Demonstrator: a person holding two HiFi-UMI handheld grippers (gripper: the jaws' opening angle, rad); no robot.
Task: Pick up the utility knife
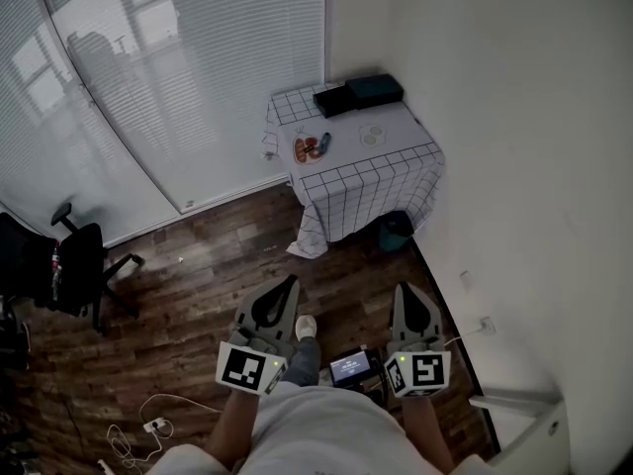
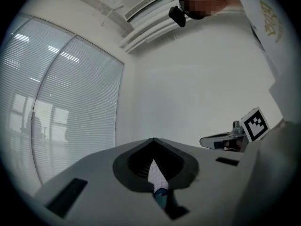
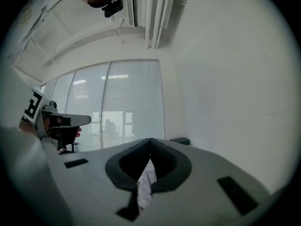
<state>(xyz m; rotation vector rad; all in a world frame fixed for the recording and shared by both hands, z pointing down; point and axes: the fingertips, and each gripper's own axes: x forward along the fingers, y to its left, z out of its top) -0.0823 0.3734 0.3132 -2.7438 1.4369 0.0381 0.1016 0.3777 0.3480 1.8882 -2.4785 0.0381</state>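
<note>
In the head view, the small blue thing that I take for the utility knife (image 1: 323, 142) lies on the corner table (image 1: 401, 125), just beside a plate (image 1: 308, 149) near the table's left edge. It is well apart from both my grippers and too small for me to see the blade. I judge it light, stiff and smooth-sided, so I would clamp across the middle of the handle, away from the blade end. The checked tablecloth (image 1: 376, 191) under it looks soft and may bunch if I press down. My left gripper (image 1: 290, 283) and right gripper (image 1: 406, 289) hang over the wood floor (image 1: 198, 255), each pinched closed on nothing. An office chair (image 1: 69, 265) stands at the left and loose cables (image 1: 148, 428) lie by my feet.

In the left gripper view, my jaws meet, and the slit below them shows only a sliver of checked cloth. Window blinds fill the left and bare wall the right.

In the right gripper view, these jaws are together too, empty, with the same cloth showing through the slit.
</note>
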